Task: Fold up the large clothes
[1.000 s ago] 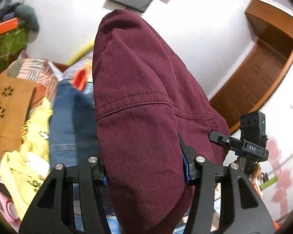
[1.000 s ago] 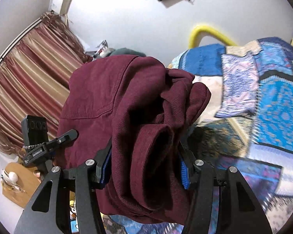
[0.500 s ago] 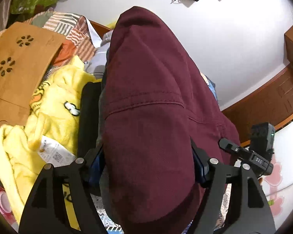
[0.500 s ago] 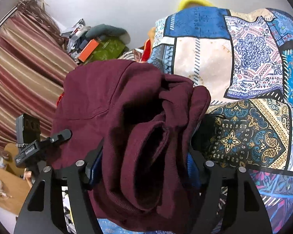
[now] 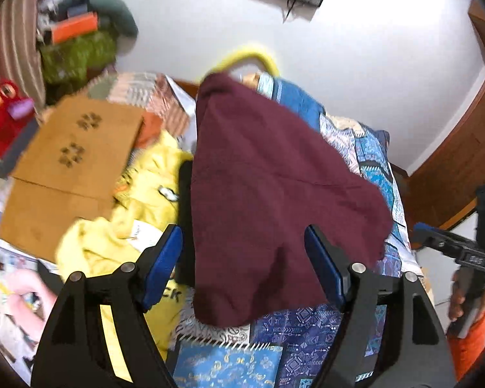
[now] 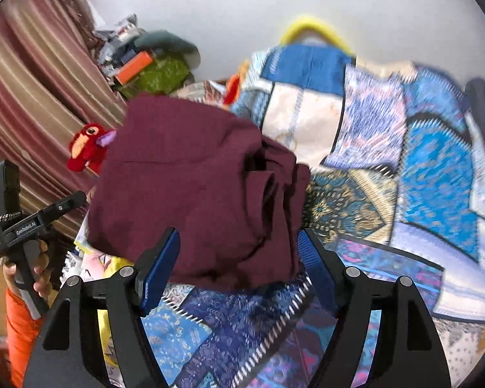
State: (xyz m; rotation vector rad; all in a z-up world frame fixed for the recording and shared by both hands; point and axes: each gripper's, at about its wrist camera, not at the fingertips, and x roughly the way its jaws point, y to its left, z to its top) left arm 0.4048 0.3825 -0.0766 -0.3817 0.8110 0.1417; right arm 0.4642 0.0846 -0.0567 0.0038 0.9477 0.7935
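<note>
A folded maroon garment (image 5: 268,187) (image 6: 190,194) lies on the blue patchwork bedspread (image 5: 307,333) (image 6: 420,194). Its near edge sits between the jaws of both grippers. My left gripper (image 5: 242,236) has its jaws opening, and its blue pads (image 5: 161,265) stand clear of the cloth on either side. My right gripper (image 6: 239,236) has its jaws opening too, with its pads (image 6: 158,268) off the bunched folds at the garment's right end. Each view shows the other gripper's handle held in a hand, at the right edge (image 5: 468,252) and at the left edge (image 6: 26,223).
Left of the maroon garment lie a yellow garment (image 5: 145,194), a strip of black cloth (image 5: 184,210) and a brown board (image 5: 71,161). A red plush toy (image 6: 87,152) sits by the striped curtain (image 6: 32,97). Clutter is piled against the back wall (image 5: 77,38).
Both grippers held the garment clamped and raised; they tipped downward, the garment came to rest on the bed, and both pairs of jaws spread off the cloth.
</note>
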